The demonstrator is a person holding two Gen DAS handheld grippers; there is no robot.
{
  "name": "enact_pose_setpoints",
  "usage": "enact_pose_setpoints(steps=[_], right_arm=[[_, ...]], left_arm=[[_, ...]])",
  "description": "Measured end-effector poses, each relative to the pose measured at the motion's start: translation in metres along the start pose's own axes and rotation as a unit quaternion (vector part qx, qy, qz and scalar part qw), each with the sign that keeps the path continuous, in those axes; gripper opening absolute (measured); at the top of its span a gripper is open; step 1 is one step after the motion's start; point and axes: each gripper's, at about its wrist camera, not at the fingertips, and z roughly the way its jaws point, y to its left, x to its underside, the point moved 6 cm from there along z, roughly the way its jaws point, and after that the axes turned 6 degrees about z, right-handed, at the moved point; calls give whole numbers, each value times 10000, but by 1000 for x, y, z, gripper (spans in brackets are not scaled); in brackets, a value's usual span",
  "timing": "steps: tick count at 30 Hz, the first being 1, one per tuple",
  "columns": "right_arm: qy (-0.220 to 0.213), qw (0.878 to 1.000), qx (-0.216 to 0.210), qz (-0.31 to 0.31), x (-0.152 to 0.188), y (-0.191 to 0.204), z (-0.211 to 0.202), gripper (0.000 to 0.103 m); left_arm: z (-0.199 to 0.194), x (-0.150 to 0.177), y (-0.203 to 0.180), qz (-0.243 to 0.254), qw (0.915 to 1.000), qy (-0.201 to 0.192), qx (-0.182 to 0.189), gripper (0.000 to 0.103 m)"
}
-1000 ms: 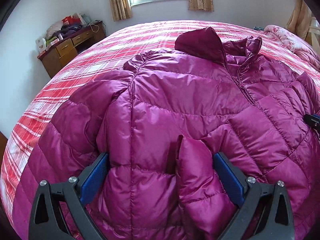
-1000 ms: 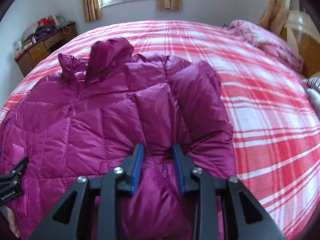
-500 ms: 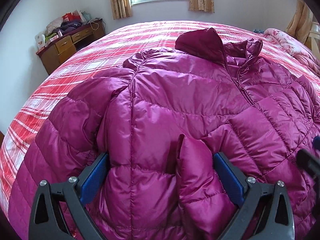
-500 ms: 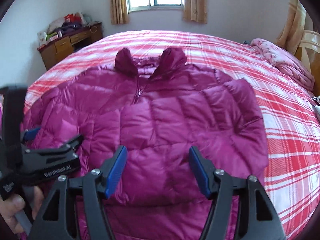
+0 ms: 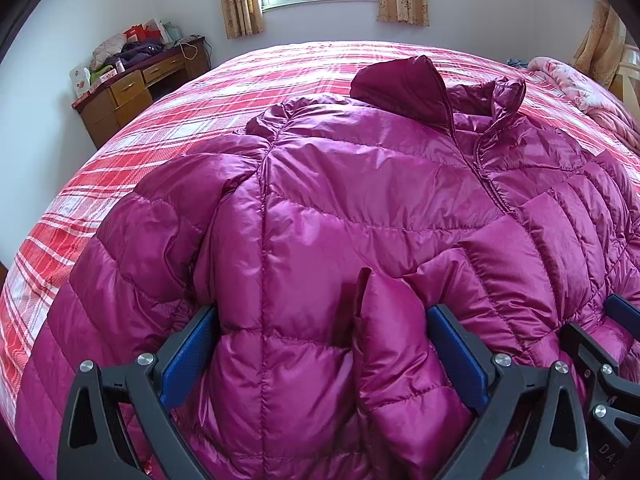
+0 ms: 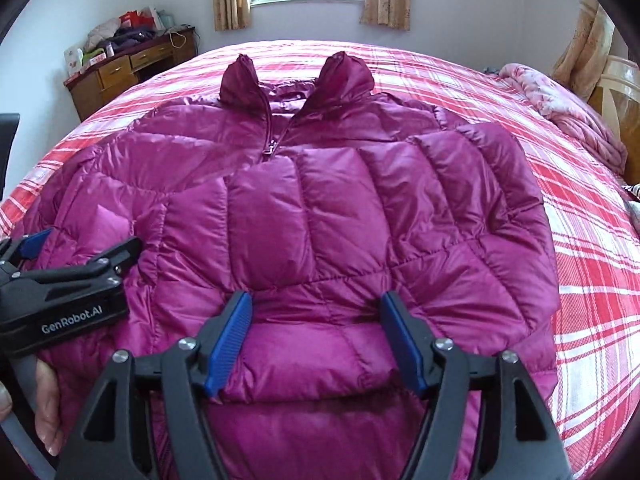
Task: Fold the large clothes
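Both grippers, left gripper (image 5: 322, 344) and right gripper (image 6: 316, 336), stand wide open over the puffy jacket (image 6: 320, 200), holding nothing; its slippery sleeves may unfold again.

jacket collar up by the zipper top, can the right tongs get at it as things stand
Probably yes. The right tongs are open over the lower part of the purple jacket, and nothing lies on the quilted front between them and the collar. The left tongs sit off to the side, out of that path.
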Motion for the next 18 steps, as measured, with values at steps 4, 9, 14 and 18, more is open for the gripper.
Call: enact_pose_setpoints(steps=[4,9,14,18], right_arm=[[-12,9999,97,-62,0,3,0,71],[-31,9997,213,-129,1,5,1,72],[-27,9997,217,-117,2,4,1,73],[-30,9996,244,-114,2,5,0,73]], left_arm=[[0,0,3,-84,9999,20,117,102],[1,-1,3,-74,9999,56,131,102],[4,-1,4,-77,9998,85,174,102],[5,-1,4,-88,9997,95,202,102]])
